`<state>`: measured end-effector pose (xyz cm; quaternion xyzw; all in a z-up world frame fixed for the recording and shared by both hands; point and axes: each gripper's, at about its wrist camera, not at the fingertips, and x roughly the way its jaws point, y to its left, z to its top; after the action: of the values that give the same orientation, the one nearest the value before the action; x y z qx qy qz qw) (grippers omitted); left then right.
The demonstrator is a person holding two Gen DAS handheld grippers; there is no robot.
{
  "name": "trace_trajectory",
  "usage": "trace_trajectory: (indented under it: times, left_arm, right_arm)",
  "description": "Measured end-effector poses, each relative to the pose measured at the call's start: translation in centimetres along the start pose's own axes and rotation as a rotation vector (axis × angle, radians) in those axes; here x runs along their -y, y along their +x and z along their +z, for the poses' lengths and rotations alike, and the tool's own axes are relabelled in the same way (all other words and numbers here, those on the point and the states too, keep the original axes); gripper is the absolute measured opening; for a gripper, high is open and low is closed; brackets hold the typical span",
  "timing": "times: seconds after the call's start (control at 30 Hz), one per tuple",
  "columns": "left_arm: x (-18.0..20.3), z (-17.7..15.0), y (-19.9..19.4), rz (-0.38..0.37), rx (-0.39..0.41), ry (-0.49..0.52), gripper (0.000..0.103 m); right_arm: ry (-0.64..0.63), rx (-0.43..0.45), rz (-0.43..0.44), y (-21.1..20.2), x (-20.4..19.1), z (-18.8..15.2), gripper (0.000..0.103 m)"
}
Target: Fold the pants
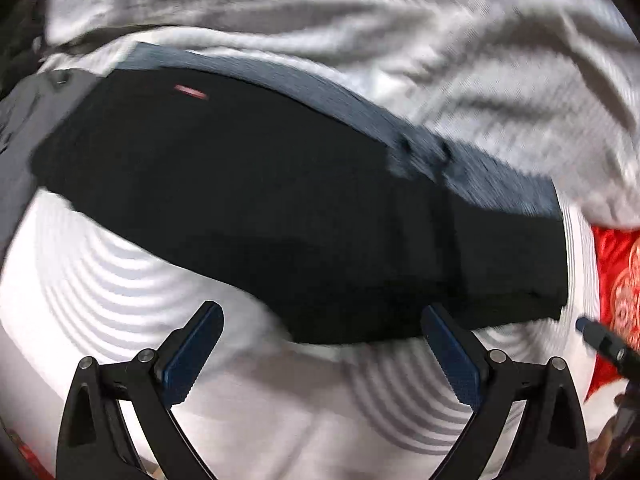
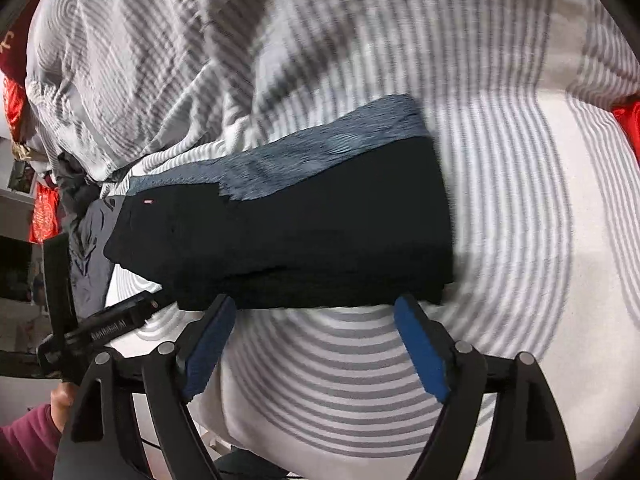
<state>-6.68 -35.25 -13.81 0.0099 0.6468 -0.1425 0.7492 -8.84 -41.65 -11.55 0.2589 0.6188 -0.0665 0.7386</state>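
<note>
So the pants (image 1: 280, 200) lie folded on the striped bed (image 1: 100, 280), long axis running left-right just past both my jaws. Left gripper (image 1: 322, 320) and right gripper (image 2: 316, 312) both gape, holding nothing.

Motion smears my left wrist view: the black pants (image 1: 280, 208) show no seams, and their small red tag (image 1: 191, 91) at upper left is unreadable. My right gripper (image 1: 600, 340) pokes in at lower right, mostly cut off by the frame's edge. In my right wrist view, the gray garment (image 2: 90, 236) runs under the pants, shape unclear.
</note>
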Motion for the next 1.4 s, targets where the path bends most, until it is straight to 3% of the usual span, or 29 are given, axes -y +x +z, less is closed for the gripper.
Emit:
trace_trajectory:
  times: [0.1,0.13,0.37,0.5,0.63,0.7,0.9,0.97,1.03,1.1,1.23,1.4]
  left_arm:
    - [-5.1,1.1,-1.3,0.01,0.031,-0.084,0.1]
    - [-6.8,1.5,-1.6,0.0,0.037,-0.119,0.1]
    - [-18.9,3.8,-1.6,-0.042,0.13,-0.418,0.099]
    - [-22.3,4.3,-0.7,-0.072,0.143,-0.477,0.099]
    - [-23.3,5.2,0.4,-0.113,0.16,-0.484,0.099]
    - [-23.4,5.6,1.1,-0.143,0.162,-0.494,0.09]
    - [-23.0,6.5,2.4,-0.17,0.152,-0.474,0.083]
    - [-23.0,6.6,2.4,-0.162,0.153,-0.48,0.076]
    - [-23.6,6.2,2.3,-0.142,0.154,-0.497,0.057]
    - [-24.0,5.9,2.1,-0.152,0.164,-0.501,0.049]
    - [-22.4,6.2,0.9,-0.082,0.212,-0.368,0.032]
    - [-19.2,6.7,-0.5,0.015,0.276,-0.199,0.026]
  right_arm:
    - [-0.062,-0.015,0.005,1.4,-4.4,-0.2,0.093]
    - [-0.077,-0.02,0.018,1.8,-5.6,-0.1,0.103]
    - [-0.193,-0.129,0.121,6.4,-15.1,0.1,0.103]
    - [-0.235,-0.175,0.131,8.0,-18.1,0.1,0.103]
    - [-0.258,-0.208,0.119,9.0,-19.7,0.0,0.103]
    - [-0.267,-0.217,0.114,9.3,-20.3,-0.1,0.103]
    - [-0.267,-0.217,0.113,10.0,-21.3,0.4,0.103]
    - [-0.261,-0.207,0.11,9.9,-21.4,0.8,0.103]
    - [-0.256,-0.2,0.1,9.8,-21.4,1.2,0.102]
    - [-0.247,-0.195,0.094,9.7,-21.5,2.0,0.101]
    - [-0.245,-0.188,0.086,9.8,-22.0,3.8,0.094]
    - [-0.291,-0.197,0.08,10.2,-24.6,7.5,0.094]
